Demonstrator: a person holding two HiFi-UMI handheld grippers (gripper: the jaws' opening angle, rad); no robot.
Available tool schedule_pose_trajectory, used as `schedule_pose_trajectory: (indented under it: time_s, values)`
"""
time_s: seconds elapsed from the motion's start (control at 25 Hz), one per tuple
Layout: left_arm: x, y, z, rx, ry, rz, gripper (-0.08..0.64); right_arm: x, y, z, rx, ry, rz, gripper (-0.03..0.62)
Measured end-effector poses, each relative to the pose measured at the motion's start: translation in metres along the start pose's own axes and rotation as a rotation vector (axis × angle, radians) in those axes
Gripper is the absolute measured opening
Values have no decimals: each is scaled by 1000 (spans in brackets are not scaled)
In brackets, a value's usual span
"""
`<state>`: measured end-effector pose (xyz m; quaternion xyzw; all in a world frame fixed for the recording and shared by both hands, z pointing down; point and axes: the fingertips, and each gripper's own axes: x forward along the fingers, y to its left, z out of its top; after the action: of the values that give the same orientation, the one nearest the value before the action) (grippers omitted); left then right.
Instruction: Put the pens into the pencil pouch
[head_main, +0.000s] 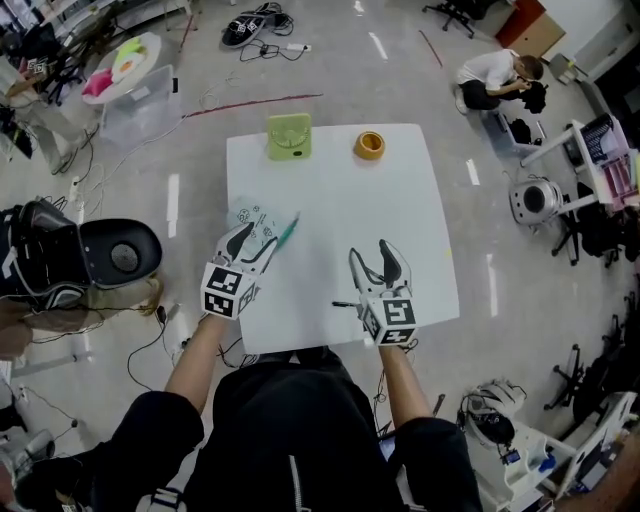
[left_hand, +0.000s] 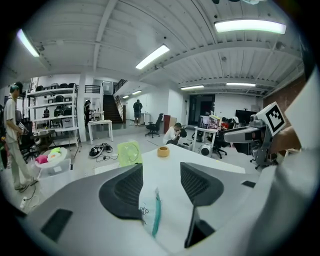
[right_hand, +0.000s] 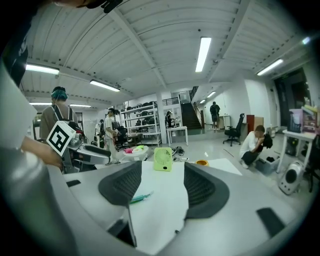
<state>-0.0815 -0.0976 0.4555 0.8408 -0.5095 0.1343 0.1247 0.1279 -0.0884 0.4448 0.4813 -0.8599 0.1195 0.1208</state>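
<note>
Head view: one teal pen (head_main: 288, 232), one pouch (head_main: 249, 214), one fan (head_main: 289, 137).

top (head_main: 290, 425): black, sleeved | left gripper (head_main: 258, 236), right gripper (head_main: 369, 249): white, marker cubes (head_main: 228, 290), black fingers (left_hand: 125, 187)

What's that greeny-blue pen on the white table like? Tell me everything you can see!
The slim teal-green pen looks like plastic. It lies flat and slanted on the white square table, along the edge of the see-through pouch with doodles. I cannot tell if it touches the pouch. The left tool has its jaws open, and the pen shows in the gap between them, lying loose, not gripped.
</note>
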Motion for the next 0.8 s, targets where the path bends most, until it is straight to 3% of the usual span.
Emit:
schedule_pose_trajectory:
  time_s: [0.4,0.8]
  values:
    - [21,0,-73,51,173,-80,238,-8,14,-40,21,83,-19,259]
    - [58,14,-172,187,377,-103,222,-13,19,-78,64,145,-52,259]
